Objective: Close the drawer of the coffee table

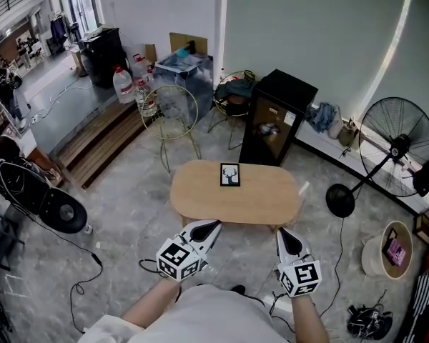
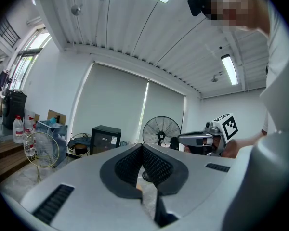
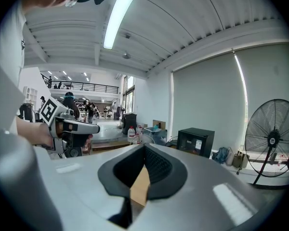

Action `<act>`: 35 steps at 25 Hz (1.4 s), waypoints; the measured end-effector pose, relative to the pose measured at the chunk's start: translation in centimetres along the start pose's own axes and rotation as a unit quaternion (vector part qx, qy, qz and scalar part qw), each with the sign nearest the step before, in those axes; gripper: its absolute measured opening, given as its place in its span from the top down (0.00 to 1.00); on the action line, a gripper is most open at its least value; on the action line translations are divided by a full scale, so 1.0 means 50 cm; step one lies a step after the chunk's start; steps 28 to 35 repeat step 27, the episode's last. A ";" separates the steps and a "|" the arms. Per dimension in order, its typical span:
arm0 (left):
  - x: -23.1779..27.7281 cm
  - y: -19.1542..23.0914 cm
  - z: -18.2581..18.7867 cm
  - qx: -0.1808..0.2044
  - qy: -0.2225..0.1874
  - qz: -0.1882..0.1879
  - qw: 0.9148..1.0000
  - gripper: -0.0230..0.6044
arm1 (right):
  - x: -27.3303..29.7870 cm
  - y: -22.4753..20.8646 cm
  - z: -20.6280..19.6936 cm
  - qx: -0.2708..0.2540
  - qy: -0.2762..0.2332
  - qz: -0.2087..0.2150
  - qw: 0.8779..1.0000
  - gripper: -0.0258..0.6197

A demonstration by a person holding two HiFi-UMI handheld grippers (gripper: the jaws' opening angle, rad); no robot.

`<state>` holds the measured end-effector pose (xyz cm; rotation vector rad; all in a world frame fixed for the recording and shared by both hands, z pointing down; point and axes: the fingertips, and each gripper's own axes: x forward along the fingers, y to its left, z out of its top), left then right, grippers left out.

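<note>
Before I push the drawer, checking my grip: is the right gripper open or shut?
Shut: the right gripper has its jaws meeting at the tips in its own view, nothing held between them.

Left gripper held out in front, jaws closed and empty, right gripper beside it, closed too

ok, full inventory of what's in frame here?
coffee table: one, light wood, oval, centre, just ahead of both grippers
deer card: one, black and white, at the table's far edge
cabinet: one, black, behind the table
wire chair: one, gold, left of the cabinet
water bottles: several, clear, far left by the steps
pedestal fan: one, black, right side
basket: one, pale, on the floor at the right
left gripper: white, jaws shut, empty
right gripper: white, jaws shut, empty
</note>
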<state>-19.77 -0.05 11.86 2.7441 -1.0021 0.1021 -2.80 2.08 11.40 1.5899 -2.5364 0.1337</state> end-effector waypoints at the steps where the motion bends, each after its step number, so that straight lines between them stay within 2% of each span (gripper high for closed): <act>1: -0.003 -0.002 -0.005 0.000 -0.001 0.000 1.000 0.95 | -0.003 0.003 -0.004 -0.001 -0.001 -0.001 1.000 0.94; 10: -0.023 0.003 -0.026 0.001 -0.005 -0.006 1.000 0.95 | -0.008 0.029 -0.021 -0.004 -0.001 -0.005 1.000 0.94; 16: -0.002 0.023 0.002 -0.002 0.000 -0.006 1.000 0.95 | 0.017 0.013 0.002 0.000 0.004 -0.003 1.000 0.94; 35: 0.010 0.033 0.001 -0.001 -0.003 -0.002 1.000 0.96 | 0.026 -0.002 -0.001 -0.002 0.002 -0.007 1.000 0.94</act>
